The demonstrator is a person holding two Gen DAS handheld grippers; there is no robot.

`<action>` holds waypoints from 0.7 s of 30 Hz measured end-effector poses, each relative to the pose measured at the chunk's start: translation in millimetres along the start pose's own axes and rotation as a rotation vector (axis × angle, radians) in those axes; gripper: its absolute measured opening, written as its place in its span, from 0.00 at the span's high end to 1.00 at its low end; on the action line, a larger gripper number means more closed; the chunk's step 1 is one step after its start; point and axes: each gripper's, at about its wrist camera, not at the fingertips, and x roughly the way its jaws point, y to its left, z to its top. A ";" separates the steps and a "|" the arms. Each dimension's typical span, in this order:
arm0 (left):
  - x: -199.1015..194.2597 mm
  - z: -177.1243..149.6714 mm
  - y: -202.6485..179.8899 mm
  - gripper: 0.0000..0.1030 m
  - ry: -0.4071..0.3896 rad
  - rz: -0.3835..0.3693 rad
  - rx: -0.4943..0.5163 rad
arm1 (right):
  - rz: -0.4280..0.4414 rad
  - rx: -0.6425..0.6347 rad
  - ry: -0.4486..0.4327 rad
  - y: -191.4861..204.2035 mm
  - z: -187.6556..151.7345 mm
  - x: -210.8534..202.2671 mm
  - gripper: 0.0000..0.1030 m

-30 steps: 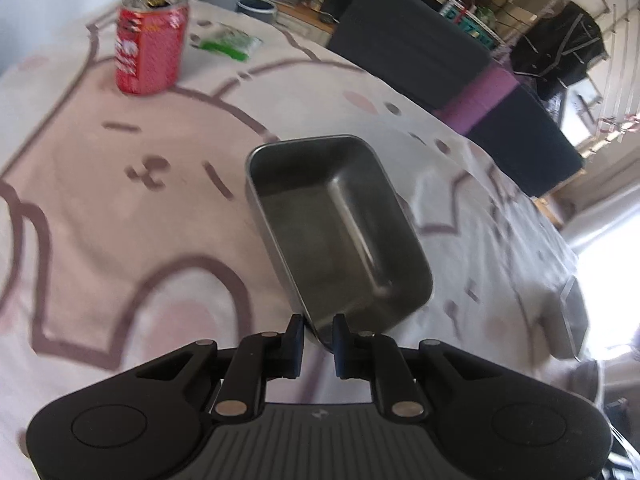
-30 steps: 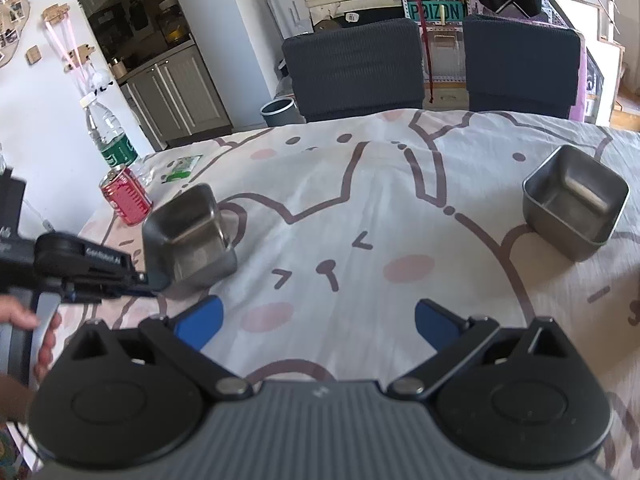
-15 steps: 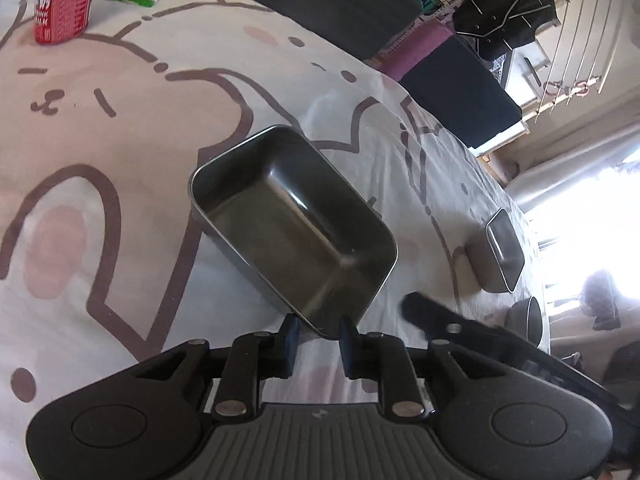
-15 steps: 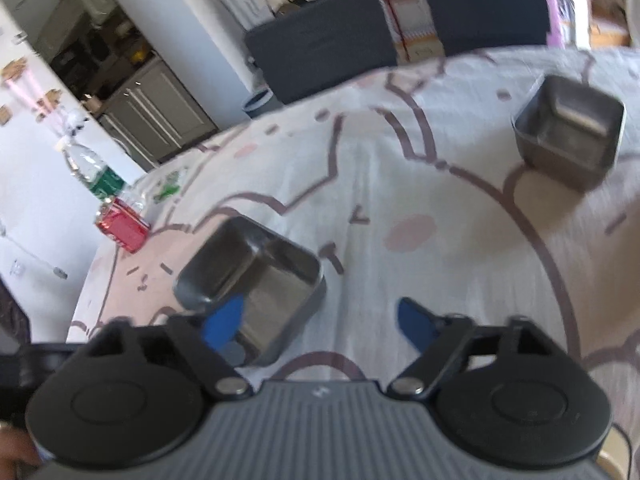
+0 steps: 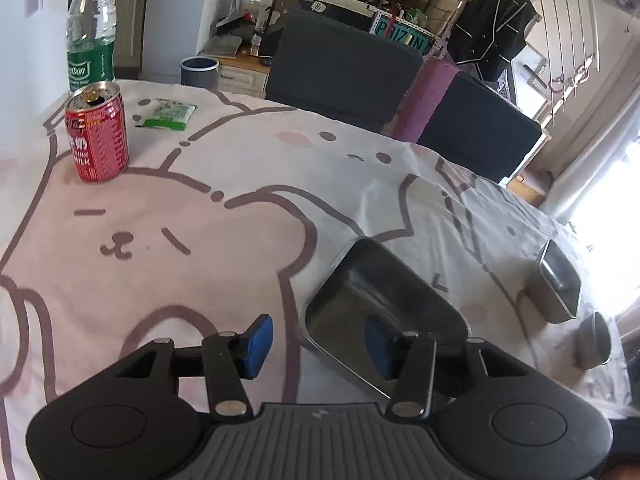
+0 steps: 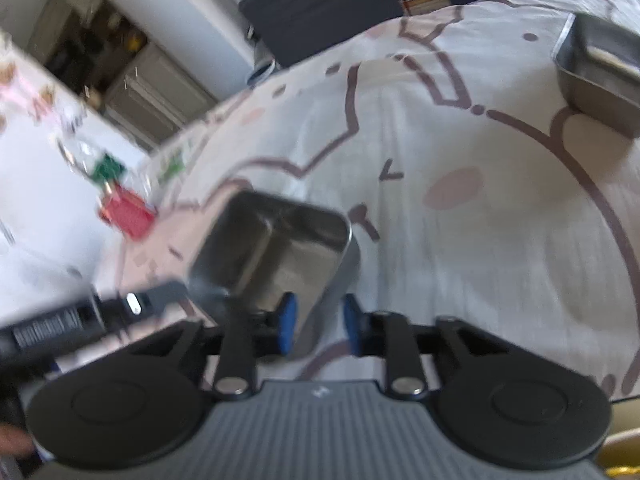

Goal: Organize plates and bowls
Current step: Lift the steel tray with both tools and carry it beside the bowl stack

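A rectangular steel tray (image 6: 276, 248) is straddled at its near wall by the right tool (image 6: 316, 324), whose blue pads are closing, one inside the rim and one outside; whether they already press on the metal cannot be told through the blur. In the left wrist view the same tray (image 5: 384, 308) is seen low and to the right on the cartoon-printed surface (image 5: 200, 240), and the left tool (image 5: 318, 342) is opening, its right pad over the tray's near corner and its left pad clear of it, nothing being pressed between them. The left tool (image 6: 132, 304) is also caught at the tray's left side in the right wrist view. Farther right, a second steel tray (image 5: 560, 284) and a small round bowl (image 5: 596, 338) are set near each other by the surface's edge. Towards the far left, a red can (image 5: 98, 136), a green packet (image 5: 166, 114) and a water bottle (image 5: 92, 28) are seen, with dark chairs (image 5: 344, 68) behind.
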 end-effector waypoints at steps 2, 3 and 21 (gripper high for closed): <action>4.2 1.5 1.5 0.49 0.010 -0.004 0.002 | -0.030 -0.053 -0.009 5.2 -0.4 -0.7 0.87; 5.1 1.6 2.2 0.49 0.016 -0.010 0.000 | -0.041 -0.066 -0.015 4.8 -0.7 -2.7 0.89; -0.4 -8.8 1.4 0.94 0.112 -0.019 0.061 | -0.043 -0.103 0.037 2.2 -2.0 -9.0 0.93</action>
